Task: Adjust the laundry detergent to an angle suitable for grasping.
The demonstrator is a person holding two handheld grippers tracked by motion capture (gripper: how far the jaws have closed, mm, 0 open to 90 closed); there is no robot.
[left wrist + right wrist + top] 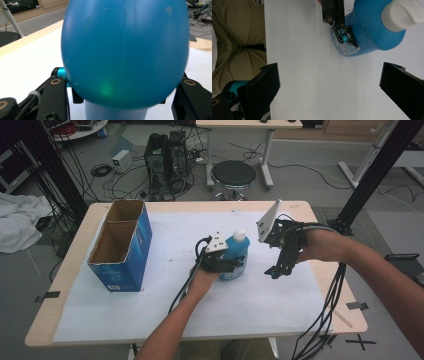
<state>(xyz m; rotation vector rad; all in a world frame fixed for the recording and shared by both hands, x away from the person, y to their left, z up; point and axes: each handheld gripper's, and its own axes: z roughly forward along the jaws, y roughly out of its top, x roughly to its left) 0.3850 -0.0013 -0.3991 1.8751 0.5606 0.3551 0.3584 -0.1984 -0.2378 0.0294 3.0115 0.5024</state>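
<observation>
smooth, faintly glossy blue plastic bottle | its matt white plastic cap | matt white table sheet | blue cardboard box, raw brown inside

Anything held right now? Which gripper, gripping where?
The left gripper is shut on the blue bottle, clamping its lower body from both sides, well below the white cap. The right gripper is open and holds nothing.

The right gripper has its two black jaws spread wide over the white table, with nothing between them. Beyond, a blue bottle with a white cap is clamped at its labelled side by the left gripper. Khaki trousers show at the table's edge.
</observation>
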